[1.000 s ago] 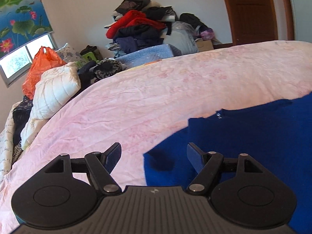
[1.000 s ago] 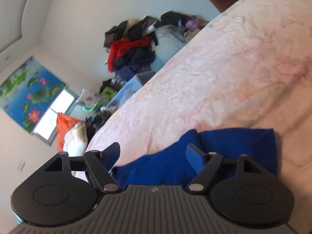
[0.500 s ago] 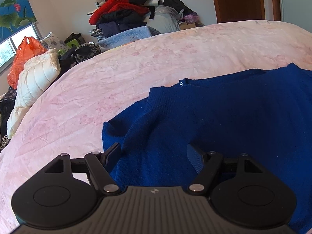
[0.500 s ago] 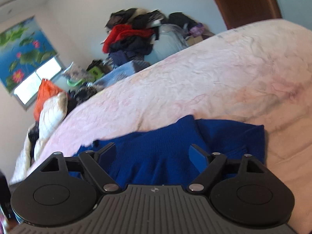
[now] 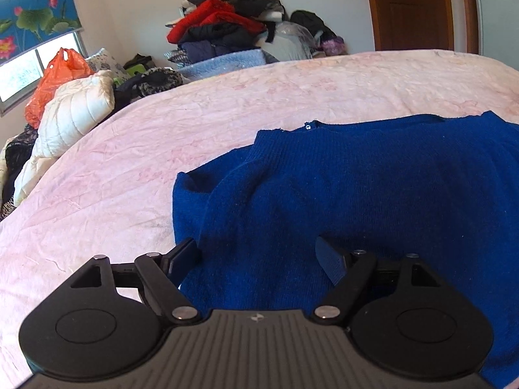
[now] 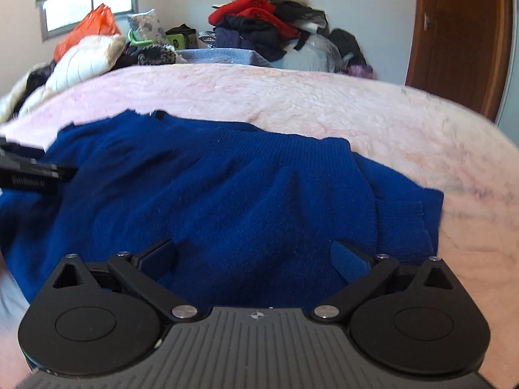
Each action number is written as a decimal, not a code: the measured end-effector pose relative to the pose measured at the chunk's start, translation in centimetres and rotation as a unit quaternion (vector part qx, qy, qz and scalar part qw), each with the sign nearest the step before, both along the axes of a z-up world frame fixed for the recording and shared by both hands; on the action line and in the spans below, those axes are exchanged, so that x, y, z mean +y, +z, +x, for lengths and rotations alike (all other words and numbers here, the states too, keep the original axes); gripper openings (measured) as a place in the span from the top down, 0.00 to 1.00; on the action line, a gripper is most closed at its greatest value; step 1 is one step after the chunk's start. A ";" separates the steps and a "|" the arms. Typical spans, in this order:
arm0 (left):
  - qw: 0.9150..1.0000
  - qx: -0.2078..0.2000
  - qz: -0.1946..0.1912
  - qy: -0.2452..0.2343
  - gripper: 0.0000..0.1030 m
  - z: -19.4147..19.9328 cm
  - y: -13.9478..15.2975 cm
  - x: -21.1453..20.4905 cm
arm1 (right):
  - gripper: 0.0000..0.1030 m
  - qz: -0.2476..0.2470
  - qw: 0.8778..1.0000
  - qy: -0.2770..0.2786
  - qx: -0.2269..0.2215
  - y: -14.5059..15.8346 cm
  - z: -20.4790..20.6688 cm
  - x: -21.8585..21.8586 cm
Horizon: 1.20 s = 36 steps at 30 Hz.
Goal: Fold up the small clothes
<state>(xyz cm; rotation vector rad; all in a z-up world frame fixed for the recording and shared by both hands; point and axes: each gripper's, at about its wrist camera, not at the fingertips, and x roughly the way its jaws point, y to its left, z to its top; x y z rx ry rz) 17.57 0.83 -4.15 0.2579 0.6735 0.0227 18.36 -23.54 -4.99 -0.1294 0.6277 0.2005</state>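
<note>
- The right tool [image 6: 254,257] stands spread wide above the near part of the blue sweater [image 6: 227,194]; its jaws have just been opening, and knit lies under the gap with neither pad pressing on it.
- A second ago this tool's view was rolled hard over, with only a strip of blue ahead — now it sits level and the sweater fills the middle of its view.
- The left tool [image 5: 258,257] is also parted and has opened a little further; its left pad sits just beside the sweater's left edge, its right pad over the knit, gripping nothing.
- Earlier the left view showed mostly bare bed with the sweater off to the right; now the garment lies straight ahead and closer.
- The sweater lies spread but rumpled on the pink bed cover [image 5: 113,178], its left sleeve [image 5: 194,194] tucked in, its right sleeve [image 6: 402,223] bunched at the right edge.
- My reading: both tools are lined up for a fresh grasp — no fold is under way yet.
- A clothes pile [image 5: 227,32] sits far off against the wall.
</note>
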 end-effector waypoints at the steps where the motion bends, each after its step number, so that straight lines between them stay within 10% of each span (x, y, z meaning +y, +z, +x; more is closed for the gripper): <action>1: 1.000 -0.007 -0.003 0.002 0.21 -0.2 -0.1 0.1 | 0.00 0.002 1.000 -0.001 -0.005 0.0 -0.1 -0.1; 8: 0.998 -0.055 -0.020 0.035 0.11 -1.4 -1.1 0.3 | 0.00 0.010 1.000 -0.003 -0.008 0.0 -0.3 -0.6; 27: 0.986 -0.020 -0.152 0.061 0.00 -0.7 -1.8 4.3 | 0.00 0.012 1.000 -0.003 -0.008 0.1 -0.4 -0.6; 36: 0.987 -0.019 -0.147 0.061 0.00 -0.7 -1.8 3.9 | 0.00 0.011 1.000 -0.003 -0.008 0.1 -0.4 -0.6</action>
